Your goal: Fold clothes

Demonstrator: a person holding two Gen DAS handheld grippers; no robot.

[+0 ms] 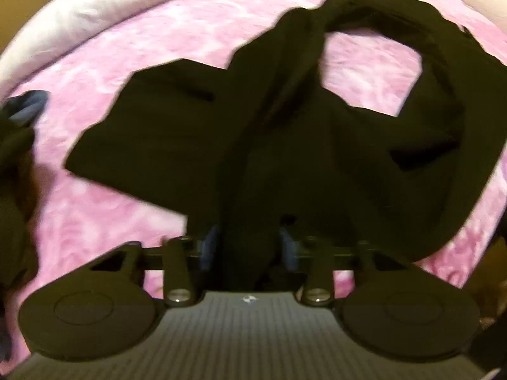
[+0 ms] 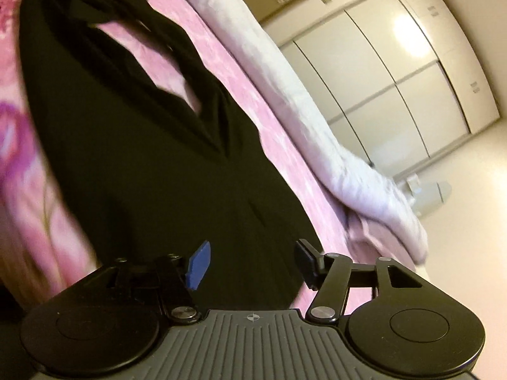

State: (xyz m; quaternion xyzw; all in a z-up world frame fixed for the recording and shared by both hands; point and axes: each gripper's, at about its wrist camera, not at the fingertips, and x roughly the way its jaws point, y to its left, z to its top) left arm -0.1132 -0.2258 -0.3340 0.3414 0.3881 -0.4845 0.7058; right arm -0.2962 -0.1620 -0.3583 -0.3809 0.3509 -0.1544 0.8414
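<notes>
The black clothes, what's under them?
Under the black garment lies a pink blanket, showing all around it and through the loop near its top. What the blanket looks like right beneath the dark cloth stays hidden.

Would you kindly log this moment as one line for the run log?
garment: black garment on pink bedspread | left claw: shut on black garment | right claw: open, empty | fold: unfinished

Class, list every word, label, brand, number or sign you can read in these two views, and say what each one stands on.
None: no readable text in either view.
Only a small wordless crosshair mark on each hand-held gripper's grey ribbed body, left and right.
The black garment bears no visible label.
</notes>
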